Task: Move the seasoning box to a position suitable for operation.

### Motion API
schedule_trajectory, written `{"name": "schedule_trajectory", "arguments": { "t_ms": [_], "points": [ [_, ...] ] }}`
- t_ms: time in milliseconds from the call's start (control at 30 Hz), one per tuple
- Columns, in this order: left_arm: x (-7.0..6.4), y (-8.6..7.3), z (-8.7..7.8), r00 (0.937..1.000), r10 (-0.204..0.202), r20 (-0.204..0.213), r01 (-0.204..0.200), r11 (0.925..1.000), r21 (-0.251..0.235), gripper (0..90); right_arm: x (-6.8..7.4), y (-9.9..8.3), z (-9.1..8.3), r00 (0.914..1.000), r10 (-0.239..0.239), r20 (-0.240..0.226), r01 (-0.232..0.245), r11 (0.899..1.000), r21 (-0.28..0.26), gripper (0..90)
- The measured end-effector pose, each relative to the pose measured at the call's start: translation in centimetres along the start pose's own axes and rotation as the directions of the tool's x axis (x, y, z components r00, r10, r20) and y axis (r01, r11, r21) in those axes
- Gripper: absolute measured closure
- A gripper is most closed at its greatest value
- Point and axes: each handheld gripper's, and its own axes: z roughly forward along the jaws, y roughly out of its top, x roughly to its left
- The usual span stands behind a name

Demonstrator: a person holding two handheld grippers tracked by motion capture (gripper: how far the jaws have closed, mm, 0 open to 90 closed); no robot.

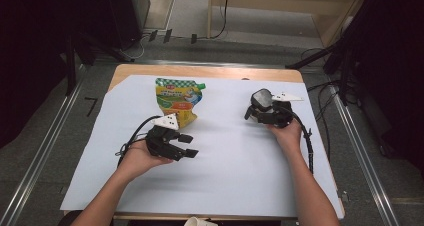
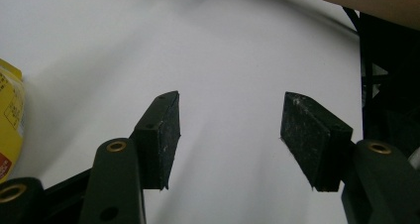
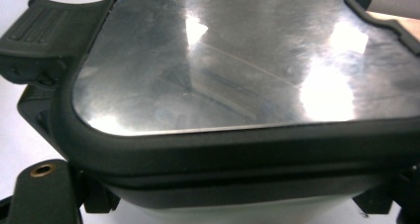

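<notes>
Two tools are at work over one wooden surface (image 1: 210, 72) covered by a single large white sheet (image 1: 225, 171).

Right tool (image 1: 256, 111) sits toward the far right of the sheet, held from below by the person's right hand (image 1: 287, 133), and it appears to be clamped on one dark lidded container (image 1: 262, 99) with a clear, glossy lid. In the right gripper view that container (image 3: 237, 75) fills the space between the jaws: its black rubbery rim runs across the frame, a ribbed black latch tab (image 3: 44, 35) sticks out at the upper left, and the lid faces up toward the camera. Its long axis cannot be judged from these pictures. In the high view it stands at the far end of the tool, pointing away from the person and slightly left.

Left tool (image 1: 189, 146) lies low over the sheet, held by the left hand (image 1: 137, 158), pointing right toward the middle of the surface. Its jaws are spread wide with nothing between them, only bare white sheet seen in the left gripper view (image 2: 230, 135).

One yellow-and-green printed pouch (image 1: 177, 102) with a green checked top lies flat just beyond the left tool, its long axis running away from the person; its yellow edge (image 2: 10, 120) shows beside the left jaw. It is well apart from the container.
</notes>
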Motion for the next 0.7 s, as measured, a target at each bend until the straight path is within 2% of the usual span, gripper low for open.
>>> {"name": "schedule_trajectory", "arguments": {
  "t_ms": [200,400,700],
  "points": [
    [0.0,0.0,0.0,1.0,-0.004,0.002,0.004,1.0,-0.007,41.7,0.0,0.1,-0.2,0.9999,0.008,-0.007,-0.007,1.0,0.004,15.0],
    [0.1,0.2,0.1,1.0,-0.001,0.008,0.001,1.0,-0.004,41.6,0.4,0.4,-0.8,0.9998,0.003,-0.017,-0.003,1.0,-0.014,15.1],
    [0.3,0.6,0.7,0.9998,0.0,0.021,-0.001,1.0,0.004,41.6,2.3,0.9,-2.5,0.998,-0.039,-0.05,0.037,0.998,-0.041,15.1]
  ]
}}
